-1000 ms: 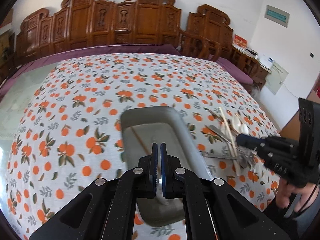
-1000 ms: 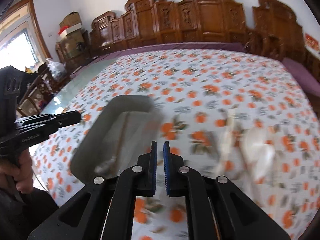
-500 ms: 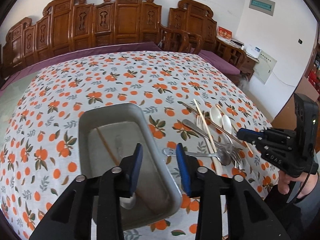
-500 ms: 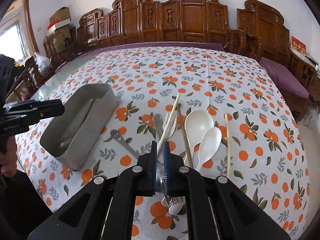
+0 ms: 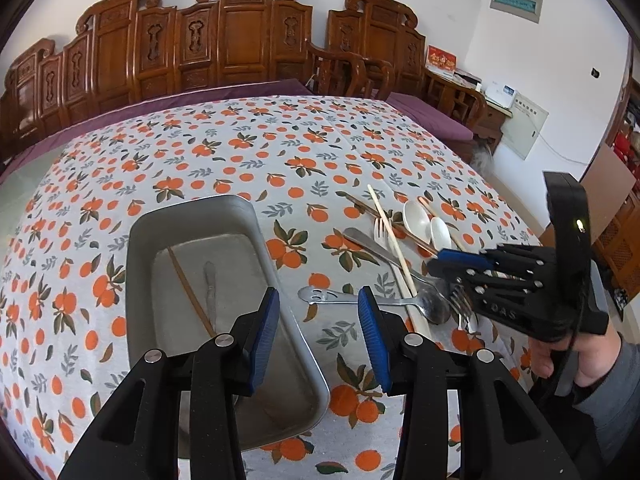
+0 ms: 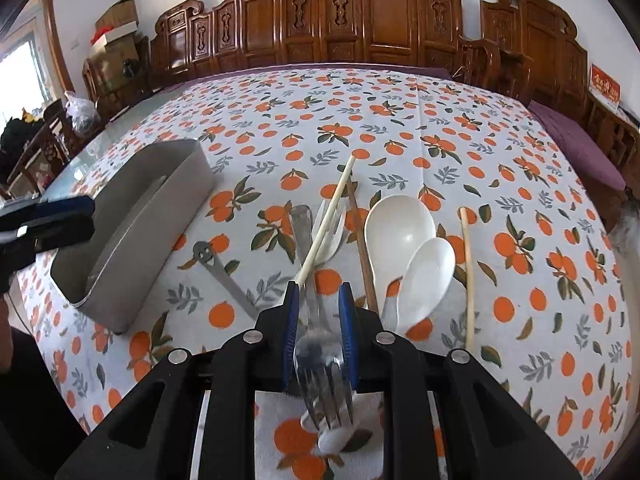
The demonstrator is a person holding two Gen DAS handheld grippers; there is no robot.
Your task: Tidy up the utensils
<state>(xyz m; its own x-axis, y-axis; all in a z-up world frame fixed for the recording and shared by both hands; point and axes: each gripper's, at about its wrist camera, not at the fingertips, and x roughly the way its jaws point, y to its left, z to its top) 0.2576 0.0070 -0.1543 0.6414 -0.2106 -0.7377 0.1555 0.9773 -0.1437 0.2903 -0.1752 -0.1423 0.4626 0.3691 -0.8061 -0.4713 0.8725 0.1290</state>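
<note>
- Left wrist view: your left gripper is spread wide with nothing between its blue pads, hanging over the near right rim of the grey metal tray.
- Inside the tray, ahead and left of those pads, lie a brown chopstick and a dull metal utensil, too faint to name.
- Just ahead of the left gripper a smiley-handled spoon lies on the orange-print tablecloth, beside the tray.
- To its right, your right gripper reaches over the utensil pile.
- Right wrist view: your right gripper is partly parted, its pads either side of a metal fork; whether they press it, you cannot tell.
- Ahead lie a pale chopstick, two white spoons and another chopstick to the right.
- The tray sits ahead-left.
</note>
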